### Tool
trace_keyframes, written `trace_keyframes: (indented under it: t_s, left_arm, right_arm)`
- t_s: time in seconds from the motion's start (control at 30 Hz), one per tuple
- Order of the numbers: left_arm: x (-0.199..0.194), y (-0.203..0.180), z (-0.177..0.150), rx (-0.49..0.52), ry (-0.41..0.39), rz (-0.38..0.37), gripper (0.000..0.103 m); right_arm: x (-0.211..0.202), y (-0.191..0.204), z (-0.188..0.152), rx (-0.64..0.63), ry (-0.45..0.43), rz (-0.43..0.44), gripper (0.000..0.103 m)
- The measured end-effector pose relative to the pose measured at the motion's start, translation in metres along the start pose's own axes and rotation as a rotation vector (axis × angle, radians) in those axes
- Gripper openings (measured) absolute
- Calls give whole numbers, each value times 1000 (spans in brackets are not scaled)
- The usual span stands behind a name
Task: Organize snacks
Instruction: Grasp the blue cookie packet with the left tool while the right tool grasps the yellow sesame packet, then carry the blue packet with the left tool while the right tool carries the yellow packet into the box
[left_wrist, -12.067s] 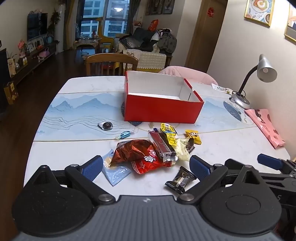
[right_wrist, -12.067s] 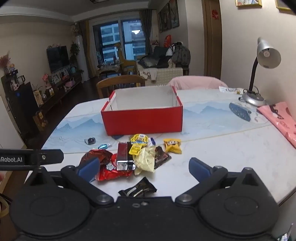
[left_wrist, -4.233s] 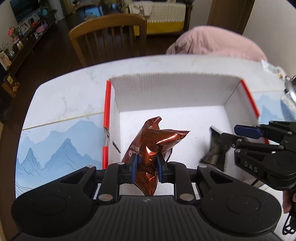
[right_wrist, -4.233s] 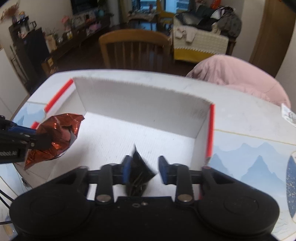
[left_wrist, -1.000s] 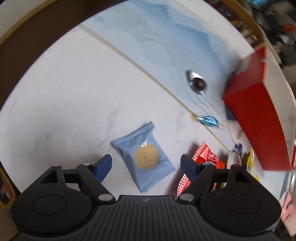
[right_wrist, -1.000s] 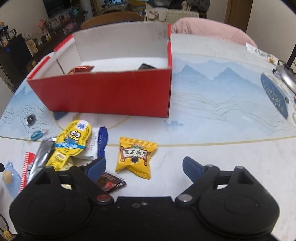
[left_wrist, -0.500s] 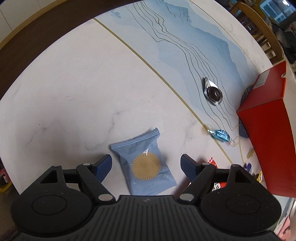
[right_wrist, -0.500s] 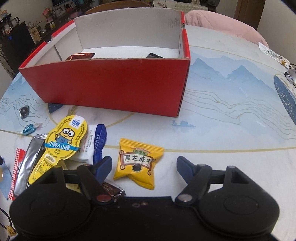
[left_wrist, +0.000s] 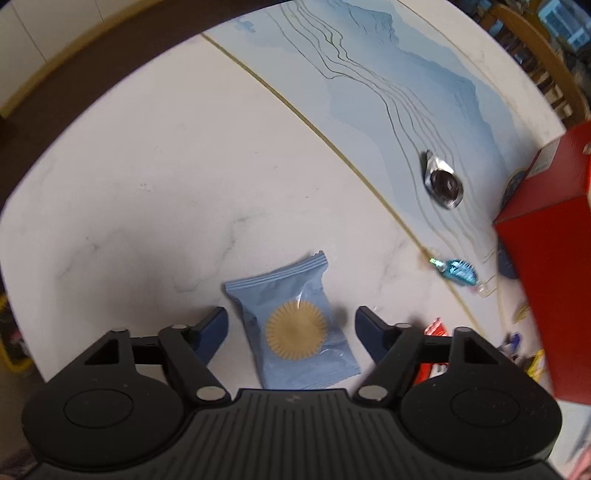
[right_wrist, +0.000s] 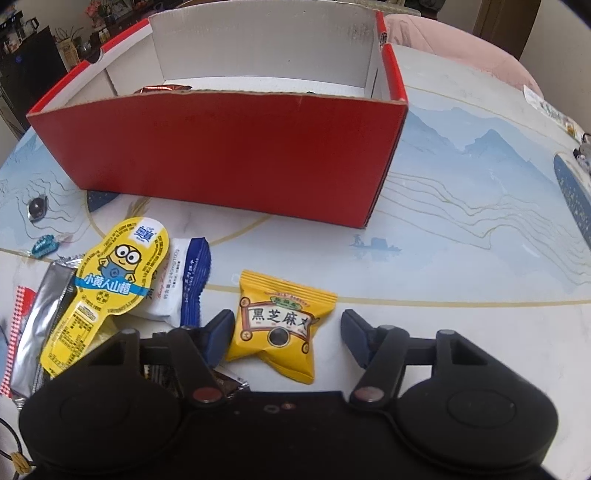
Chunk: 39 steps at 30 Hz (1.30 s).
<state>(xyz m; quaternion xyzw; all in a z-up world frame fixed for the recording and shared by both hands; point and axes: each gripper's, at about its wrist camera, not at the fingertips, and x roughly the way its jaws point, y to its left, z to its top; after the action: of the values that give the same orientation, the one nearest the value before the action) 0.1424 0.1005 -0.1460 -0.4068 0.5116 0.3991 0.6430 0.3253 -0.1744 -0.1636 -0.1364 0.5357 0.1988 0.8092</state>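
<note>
We have a pale blue packet (left_wrist: 295, 328) with a round biscuit showing through it lying flat on the worktop (left_wrist: 155, 177), set between the fingers of our left gripper (left_wrist: 291, 325); those fingers have just been closing in but stand clear of the packet on both sides. Our right gripper (right_wrist: 287, 328) straddles a yellow sesame packet (right_wrist: 282, 325) in the same way, its fingers also just closing and not yet pressing, the left one just beside the packet's edge. Left of that lie a yellow cartoon packet (right_wrist: 110, 280), a white and blue packet (right_wrist: 184, 280) and a silver bar (right_wrist: 40, 325). Behind them stands the red box (right_wrist: 229, 155), with a brown foil bag (right_wrist: 162, 89) inside. A small blue sweet (left_wrist: 456, 272) and a silver-wrapped dark sweet (left_wrist: 443, 182) lie apart on the blue mat.
</note>
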Motion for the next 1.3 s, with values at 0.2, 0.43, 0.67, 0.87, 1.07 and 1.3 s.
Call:
trace_keyframes:
  t_s: [0.2, 0.43, 0.67, 0.87, 1.07, 1.3]
  left_arm:
    - [1, -7, -2, 42, -22, 53, 63]
    - [-2, -4, 0, 67, -33, 51, 47]
    - [-4, 11, 2, 66, -24, -27, 45]
    - [-4, 30, 8, 42, -10, -70, 45]
    - [-17, 37, 7, 79, -27, -113, 45]
    - [-54, 25, 1, 205, -114, -198, 45]
  right_arm:
    - [-1, 3, 0, -9, -12, -15, 54]
    - [-4, 8, -5, -36, -38, -29, 39]
    - [-7, 7, -9, -19, -54, -27, 38]
    - [-22, 1, -14, 14, -74, -25, 38]
    - [-48, 0, -22, 46, -104, -2, 38]
    - [-85, 11, -22, 42, -180, 32, 38]
